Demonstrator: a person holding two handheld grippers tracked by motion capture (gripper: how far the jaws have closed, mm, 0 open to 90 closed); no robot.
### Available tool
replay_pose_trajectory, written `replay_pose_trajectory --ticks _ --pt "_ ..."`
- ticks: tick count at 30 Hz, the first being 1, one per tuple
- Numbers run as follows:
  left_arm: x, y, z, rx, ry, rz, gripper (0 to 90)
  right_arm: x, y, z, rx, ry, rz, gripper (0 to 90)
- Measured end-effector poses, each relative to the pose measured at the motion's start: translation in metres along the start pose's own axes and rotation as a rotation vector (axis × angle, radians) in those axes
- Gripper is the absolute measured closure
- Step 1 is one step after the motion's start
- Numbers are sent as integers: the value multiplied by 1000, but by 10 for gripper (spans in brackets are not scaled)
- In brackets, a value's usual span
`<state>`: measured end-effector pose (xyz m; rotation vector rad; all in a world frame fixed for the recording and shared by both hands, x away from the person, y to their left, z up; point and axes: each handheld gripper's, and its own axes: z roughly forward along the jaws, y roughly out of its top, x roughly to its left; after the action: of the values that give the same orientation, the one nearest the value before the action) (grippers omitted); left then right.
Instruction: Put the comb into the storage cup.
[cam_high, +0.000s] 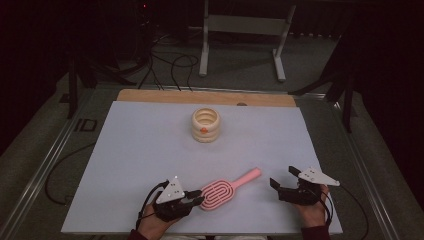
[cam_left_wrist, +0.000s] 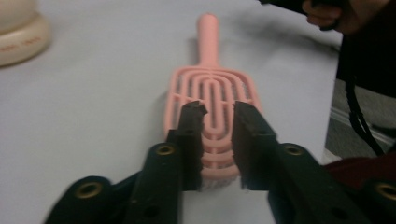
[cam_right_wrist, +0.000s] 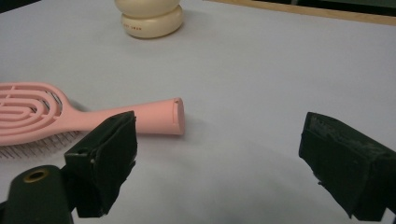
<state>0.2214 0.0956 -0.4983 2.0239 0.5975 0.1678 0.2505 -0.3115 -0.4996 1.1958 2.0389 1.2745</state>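
My left gripper view shows my left gripper (cam_left_wrist: 216, 109) pinching the head of the pink hairbrush (cam_left_wrist: 212, 107); from above (cam_high: 199, 194) that's less plain. My right gripper (cam_high: 284, 176) rests spread, empty. Pale sheet (cam_high: 140, 150) on the table, dark room behind. The brush lies flat near me, handle pointing up-right toward my right gripper.

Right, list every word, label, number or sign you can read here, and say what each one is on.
"ID": light marking on the dark floor left of the table.
Small red print on the cream ringed pot: too blurred to read.
Orange-red dot on that pot's side in the high view: a mark, no letters.
Pink hairbrush: no writing visible.
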Motion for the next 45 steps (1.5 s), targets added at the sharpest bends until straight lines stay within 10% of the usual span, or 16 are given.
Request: replay_pose_trajectory --ticks 14,45 --pt "-25 -2 26 106 -106 98 898 -1 0 -2 -5 0 -1 116" --pt "-4 4 42 188 -26 105 896 -6 0 -5 -22 -12 17 117"
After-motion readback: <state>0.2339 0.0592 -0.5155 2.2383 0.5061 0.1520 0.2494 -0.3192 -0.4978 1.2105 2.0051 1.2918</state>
